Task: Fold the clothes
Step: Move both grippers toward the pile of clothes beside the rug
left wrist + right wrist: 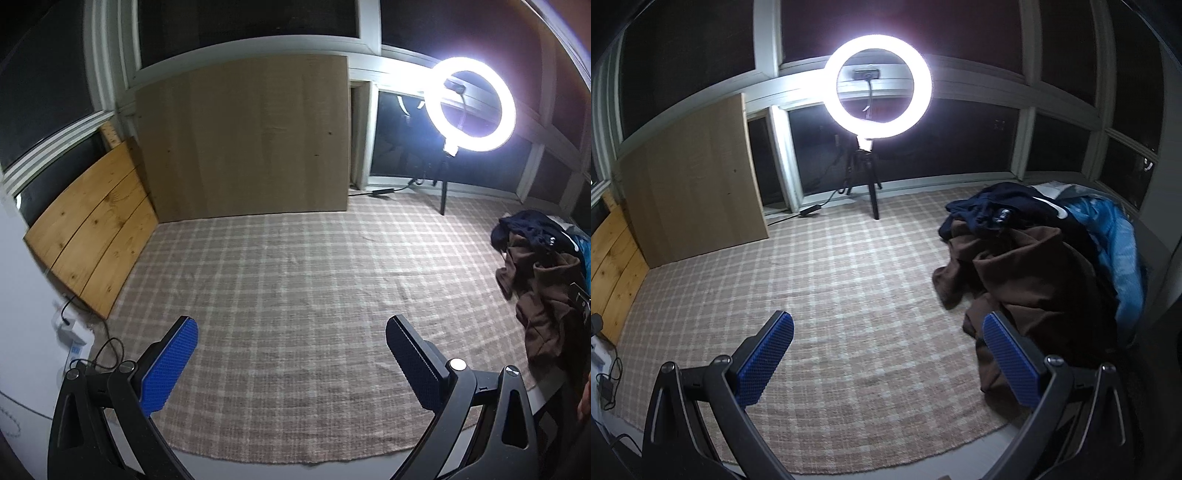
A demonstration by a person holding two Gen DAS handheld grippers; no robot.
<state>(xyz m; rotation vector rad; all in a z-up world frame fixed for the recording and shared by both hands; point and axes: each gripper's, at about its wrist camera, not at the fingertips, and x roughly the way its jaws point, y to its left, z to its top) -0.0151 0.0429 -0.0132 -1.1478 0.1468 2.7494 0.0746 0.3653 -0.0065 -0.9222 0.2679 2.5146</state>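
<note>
2 grippers spread wide, both empty. I see clothes pile (pixel 1034 258) on checked rug (pixel 849 295), off to right. Right gripper (pixel 886 362) nearer, brown top beside its right finger. Left gripper (pixel 291 365) far. I reach right first.

Open plaid rug (pixel 295 280) ahead; clothes pile (pixel 1034 258) at right, ring light (pixel 878 86) and boards (pixel 240 140) behind.

Left gripper (pixel 291 363) was held above the floor, angled forward and down, jaws spread wide, nothing between the blue ridged pads (pixel 170 365). Right gripper (pixel 886 360) sat in a matching pose, jaws equally wide apart, pads (pixel 764 360) bare. Neither gripper touched anything.
</note>
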